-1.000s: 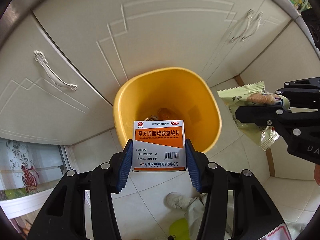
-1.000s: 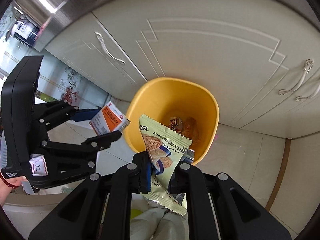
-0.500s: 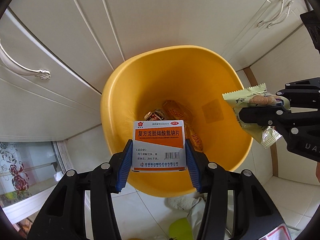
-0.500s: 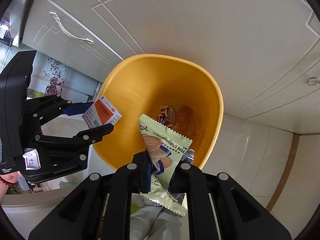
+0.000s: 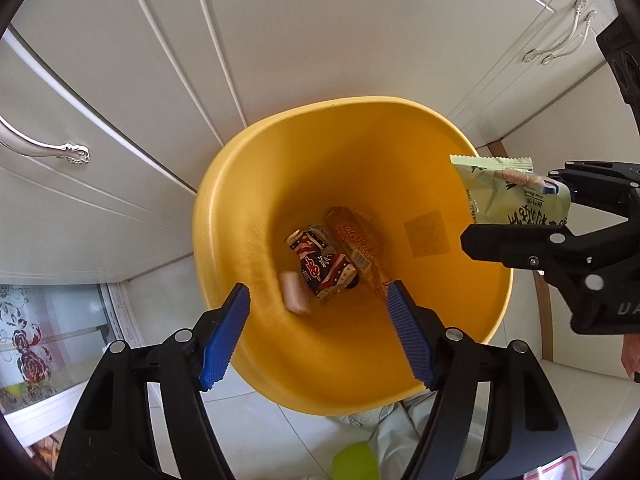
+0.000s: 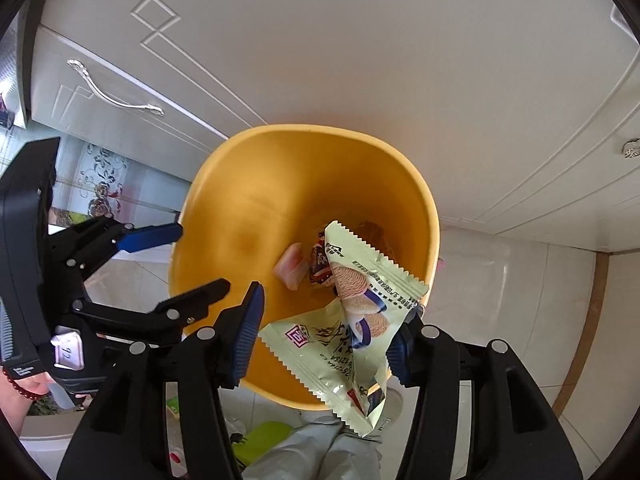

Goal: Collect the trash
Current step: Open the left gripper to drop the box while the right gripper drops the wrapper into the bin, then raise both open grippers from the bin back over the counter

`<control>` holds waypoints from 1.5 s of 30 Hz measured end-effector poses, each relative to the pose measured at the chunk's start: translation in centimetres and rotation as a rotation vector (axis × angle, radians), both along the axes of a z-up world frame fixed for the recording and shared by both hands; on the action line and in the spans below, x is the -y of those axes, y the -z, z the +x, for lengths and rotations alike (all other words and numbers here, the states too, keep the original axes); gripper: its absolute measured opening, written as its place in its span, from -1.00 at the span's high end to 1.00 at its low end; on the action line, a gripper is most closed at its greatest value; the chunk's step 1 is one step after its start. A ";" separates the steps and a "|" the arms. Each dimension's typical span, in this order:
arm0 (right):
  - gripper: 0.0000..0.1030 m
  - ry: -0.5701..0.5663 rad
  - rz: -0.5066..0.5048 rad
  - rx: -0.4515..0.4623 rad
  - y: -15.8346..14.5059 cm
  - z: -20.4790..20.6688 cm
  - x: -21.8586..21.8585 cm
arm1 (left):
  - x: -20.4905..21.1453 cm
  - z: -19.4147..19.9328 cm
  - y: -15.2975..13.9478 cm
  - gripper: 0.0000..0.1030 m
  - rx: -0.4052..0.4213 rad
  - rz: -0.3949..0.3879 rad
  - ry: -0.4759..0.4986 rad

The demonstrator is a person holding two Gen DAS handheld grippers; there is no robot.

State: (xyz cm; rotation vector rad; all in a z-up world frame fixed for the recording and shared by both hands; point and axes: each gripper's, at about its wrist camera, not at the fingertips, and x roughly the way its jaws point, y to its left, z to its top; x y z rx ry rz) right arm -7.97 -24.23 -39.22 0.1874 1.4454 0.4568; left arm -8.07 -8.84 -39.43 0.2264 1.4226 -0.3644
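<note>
Two hand-held grippers hang over a round yellow plastic bin that stands on a pale tiled floor against cream panelled cabinet doors. The left hand-held gripper points straight down into the bin, its blue ribbed pads wide apart and still opening, with nothing between them. Below it, near the bin's bottom, a blurred pale pink-and-white box sits at about 7 o'clock from a crumpled dark red, white and blue wrapper, and an orange-yellow clear wrapper lies touching that one at its 2 o'clock side. The right hand-held gripper is tilted over the bin's near rim, its jaws opening; a pale green biscuit packet with serrated ends is between them, leaning against the pad at 3 o'clock and clear of the pad at 9 o'clock, so it looks loose rather than clamped. In the left wrist view that packet shows at 3 o'clock, over the bin's edge. A person's light trousers show at 6 o'clock.
</note>
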 end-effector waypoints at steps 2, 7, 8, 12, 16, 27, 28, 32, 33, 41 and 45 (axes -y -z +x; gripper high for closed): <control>-0.09 0.003 0.022 -0.002 -0.2 0.0 -0.1 | 0.0 -0.2 -0.2 -0.40 0.002 -0.001 -0.002; 0.04 0.064 0.080 -0.026 -0.1 0.3 0.8 | -0.2 -0.1 -0.4 -0.40 0.007 -0.003 -0.020; 0.33 0.067 0.078 -0.020 -0.1 0.3 0.7 | -0.3 -0.1 -0.4 -0.40 0.007 -0.002 -0.021; 0.35 0.074 0.006 0.046 -0.8 0.3 0.8 | -0.1 -0.1 -0.7 -0.40 0.012 0.000 -0.019; 0.34 0.070 -0.010 0.049 -0.9 0.5 0.8 | 0.0 -0.1 -0.8 -0.40 0.010 -0.001 -0.015; 0.14 0.099 0.017 0.043 -3.4 -0.7 1.4 | -0.3 -0.7 -2.6 -0.42 0.021 -0.007 -0.028; 0.08 0.106 0.016 0.049 -3.8 -0.9 1.5 | -0.3 -0.8 -3.0 -0.42 0.024 -0.008 -0.032; -0.03 0.131 0.017 0.068 -6.4 -2.3 2.0 | -0.6 -1.8 -5.3 -0.43 0.041 -0.022 -0.050; -0.10 0.136 0.014 0.075 -7.2 -2.8 2.1 | -0.8 -2.2 -5.9 -0.45 0.045 -0.025 -0.056; -0.39 0.195 0.006 0.168 -14.9 -6.7 3.0 | -1.8 -5.2 -13.4 -0.72 0.127 -0.059 -0.101; -0.49 0.232 0.005 0.237 -19.9 -8.2 3.9 | -2.3 -6.4 -17.7 -0.81 0.177 -0.082 -0.125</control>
